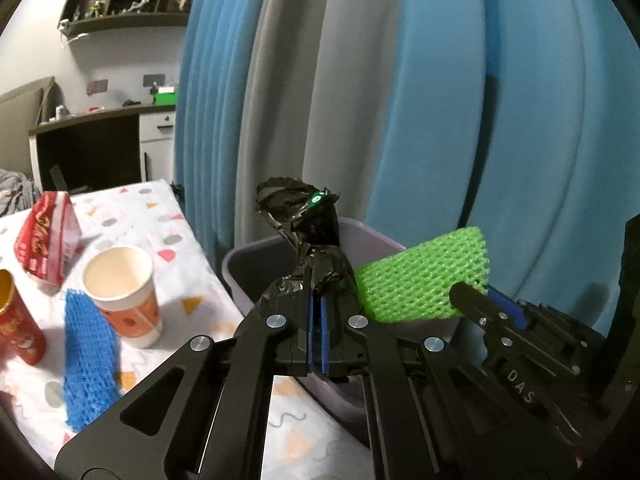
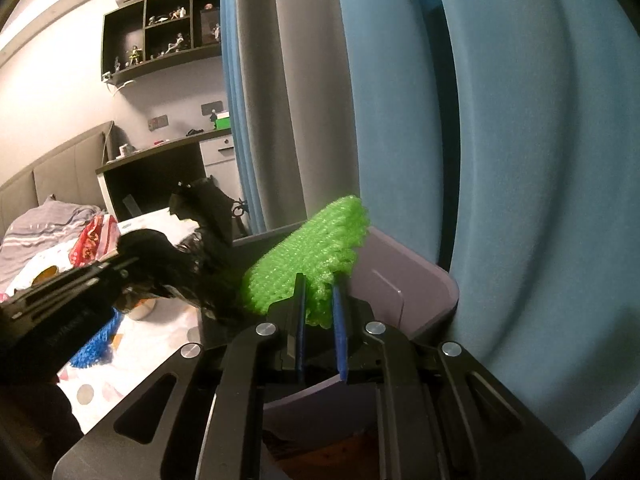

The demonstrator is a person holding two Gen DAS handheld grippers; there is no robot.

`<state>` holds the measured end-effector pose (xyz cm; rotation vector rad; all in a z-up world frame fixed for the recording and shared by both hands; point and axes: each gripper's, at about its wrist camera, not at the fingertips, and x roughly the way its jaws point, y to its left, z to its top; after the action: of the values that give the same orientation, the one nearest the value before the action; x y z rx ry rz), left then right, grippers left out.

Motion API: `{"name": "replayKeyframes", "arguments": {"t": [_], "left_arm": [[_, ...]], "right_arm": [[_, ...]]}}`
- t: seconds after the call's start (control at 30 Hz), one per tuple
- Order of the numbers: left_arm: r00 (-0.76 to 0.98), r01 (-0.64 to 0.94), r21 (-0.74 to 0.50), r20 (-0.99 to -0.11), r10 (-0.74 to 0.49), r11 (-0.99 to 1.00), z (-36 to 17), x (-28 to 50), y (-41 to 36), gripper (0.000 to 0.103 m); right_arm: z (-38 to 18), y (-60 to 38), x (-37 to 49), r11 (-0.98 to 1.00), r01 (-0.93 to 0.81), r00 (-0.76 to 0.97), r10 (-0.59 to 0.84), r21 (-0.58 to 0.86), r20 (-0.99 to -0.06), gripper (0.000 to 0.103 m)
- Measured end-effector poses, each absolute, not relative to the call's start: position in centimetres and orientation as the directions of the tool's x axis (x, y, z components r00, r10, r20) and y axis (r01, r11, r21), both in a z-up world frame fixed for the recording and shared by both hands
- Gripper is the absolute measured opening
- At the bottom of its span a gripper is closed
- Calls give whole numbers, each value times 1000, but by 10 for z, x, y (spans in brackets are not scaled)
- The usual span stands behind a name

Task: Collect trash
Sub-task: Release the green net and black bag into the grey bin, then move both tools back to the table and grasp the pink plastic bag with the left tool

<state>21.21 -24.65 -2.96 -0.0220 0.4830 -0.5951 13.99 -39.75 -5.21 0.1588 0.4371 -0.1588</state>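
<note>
Left hand-held gripper (image 1: 318, 312) clamped on black bag (image 1: 316, 248), right hand-held gripper (image 2: 320, 304) pinching green foam net (image 2: 308, 256) (both above purple bin (image 1: 260, 264))

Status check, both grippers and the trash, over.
Left gripper shut on black plastic bag. Right gripper shut on green foam net. Both over the purple bin. Paper cup, blue net on table; nothing blocking.

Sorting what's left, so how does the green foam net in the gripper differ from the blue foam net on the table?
The green foam net is clamped in the right gripper above the grey bin; the blue foam net lies flat on the patterned tablecloth. Green looks puffed open, blue flattened. Both are mesh sleeves.
</note>
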Motion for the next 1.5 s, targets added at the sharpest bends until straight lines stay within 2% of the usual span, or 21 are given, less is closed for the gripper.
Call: {"name": "replayKeyframes", "arguments": {"t": [0.47, 0.53, 0.57, 0.6, 0.67, 0.73, 0.8, 0.97, 1.03, 1.13, 1.33, 1.5], "left_arm": [[660, 557, -203, -481, -577, 806, -51, 229, -259, 2], [654, 563, -207, -481, -584, 800, -52, 229, -259, 8], [654, 560, -210, -481, -583, 801, -52, 229, -258, 18], [652, 557, -216, -485, -583, 802, -53, 229, -256, 32], [655, 546, -228, -485, -580, 806, -52, 227, -252, 49], [671, 530, -226, -478, -567, 817, -50, 224, -246, 59], [692, 510, -217, -471, -547, 832, -48, 219, -239, 74], [727, 472, -205, -461, -510, 858, -43, 207, -220, 84], [742, 447, -198, -462, -485, 872, -42, 204, -211, 86], [779, 397, -172, -456, -430, 901, -40, 192, -193, 87], [830, 303, -146, -445, -336, 942, -38, 171, -154, 88], [858, 215, -141, -445, -255, 966, -38, 153, -112, 90]], "right_arm": [[-56, -405, 149, 975, 173, 889, -92, 143, -448, 17], [-56, -407, 151, 974, 164, 890, -79, 154, -449, 23], [-55, -408, 152, 974, 158, 891, -69, 163, -449, 25], [-56, -409, 152, 973, 155, 890, -63, 169, -451, 28], [-56, -410, 152, 972, 153, 890, -58, 176, -452, 30], [-55, -410, 151, 973, 154, 890, -59, 175, -452, 33], [-54, -410, 150, 973, 151, 892, -57, 177, -449, 35], [-51, -404, 142, 974, 143, 898, -55, 173, -436, 48], [-49, -400, 135, 976, 142, 905, -59, 167, -421, 60], [-45, -392, 125, 977, 129, 914, -52, 168, -403, 73], [-44, -367, 110, 983, 76, 919, -4, 168, -394, 79], [-43, -339, 102, 983, 14, 914, 61, 182, -400, 80]]}}
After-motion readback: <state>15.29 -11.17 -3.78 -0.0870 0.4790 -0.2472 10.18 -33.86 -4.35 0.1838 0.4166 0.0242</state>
